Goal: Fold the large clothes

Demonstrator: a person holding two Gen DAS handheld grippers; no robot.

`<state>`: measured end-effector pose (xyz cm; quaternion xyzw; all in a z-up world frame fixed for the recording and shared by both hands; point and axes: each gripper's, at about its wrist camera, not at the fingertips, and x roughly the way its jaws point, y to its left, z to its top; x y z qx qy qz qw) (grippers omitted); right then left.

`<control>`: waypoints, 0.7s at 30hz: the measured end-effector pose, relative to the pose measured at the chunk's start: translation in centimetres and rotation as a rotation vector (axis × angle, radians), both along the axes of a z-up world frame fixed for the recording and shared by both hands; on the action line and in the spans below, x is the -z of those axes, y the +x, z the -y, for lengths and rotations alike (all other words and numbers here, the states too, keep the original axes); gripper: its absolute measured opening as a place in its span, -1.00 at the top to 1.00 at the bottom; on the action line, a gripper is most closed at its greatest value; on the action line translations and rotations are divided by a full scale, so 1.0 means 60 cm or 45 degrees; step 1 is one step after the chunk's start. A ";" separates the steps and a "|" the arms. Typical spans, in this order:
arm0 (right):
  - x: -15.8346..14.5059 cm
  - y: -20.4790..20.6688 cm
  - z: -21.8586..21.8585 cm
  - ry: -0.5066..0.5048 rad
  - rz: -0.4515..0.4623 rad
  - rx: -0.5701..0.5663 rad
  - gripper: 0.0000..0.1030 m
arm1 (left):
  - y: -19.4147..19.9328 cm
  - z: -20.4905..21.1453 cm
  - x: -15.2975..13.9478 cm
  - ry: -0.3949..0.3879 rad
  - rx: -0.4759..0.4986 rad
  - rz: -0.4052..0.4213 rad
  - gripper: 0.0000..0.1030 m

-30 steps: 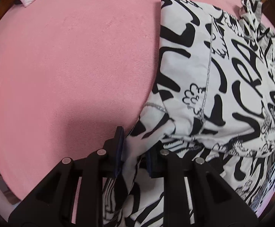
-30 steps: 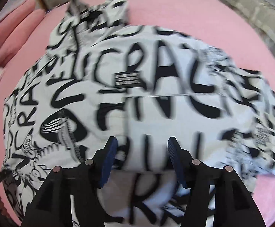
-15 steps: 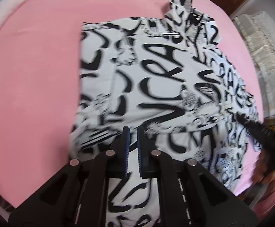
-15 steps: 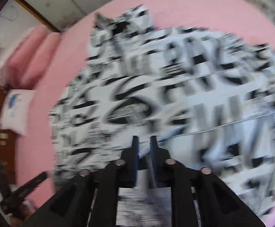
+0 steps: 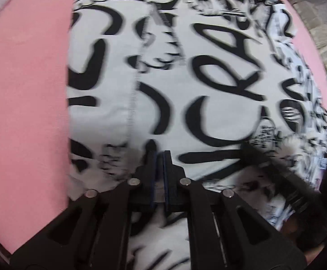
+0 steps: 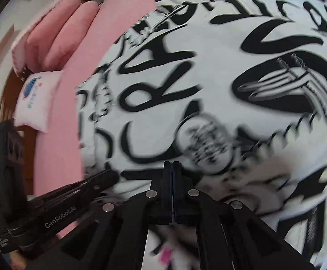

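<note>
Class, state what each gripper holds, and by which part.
Both the left gripper and the right gripper pinch the black-and-white printed garment at its near edge.

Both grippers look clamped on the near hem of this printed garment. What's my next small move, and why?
Probably carry the near edge forward over the garment, both grippers together. The left gripper and right gripper each have their fingers nearly together on fabric at the near edge, side by side, while the rest lies spread on the pink bedspread with room ahead.

A large white garment [image 5: 186, 85] printed with bold black lettering lies spread on pink bedding, its left edge folded straight, a stitched seam running near to far, its far end rumpled.
</note>
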<state>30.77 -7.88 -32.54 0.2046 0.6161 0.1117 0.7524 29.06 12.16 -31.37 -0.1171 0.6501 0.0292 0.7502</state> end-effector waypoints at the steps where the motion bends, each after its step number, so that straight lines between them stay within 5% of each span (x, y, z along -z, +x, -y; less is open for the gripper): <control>1: 0.004 0.001 0.021 0.021 -0.015 0.054 0.99 | -0.003 -0.007 0.001 -0.003 -0.017 0.006 0.90; 8: -0.027 -0.015 0.196 -0.153 0.046 0.310 0.99 | -0.022 -0.046 -0.001 -0.117 -0.098 0.045 0.91; 11: -0.041 -0.018 0.228 -0.360 0.071 0.320 0.99 | -0.029 -0.042 0.000 -0.101 -0.077 0.060 0.91; 17: -0.070 -0.019 0.238 -0.350 0.115 0.278 0.99 | -0.022 -0.037 -0.028 -0.072 -0.047 0.021 0.91; 21: -0.097 0.001 0.172 -0.079 0.216 0.163 0.99 | -0.005 -0.035 -0.083 -0.129 -0.026 0.132 0.91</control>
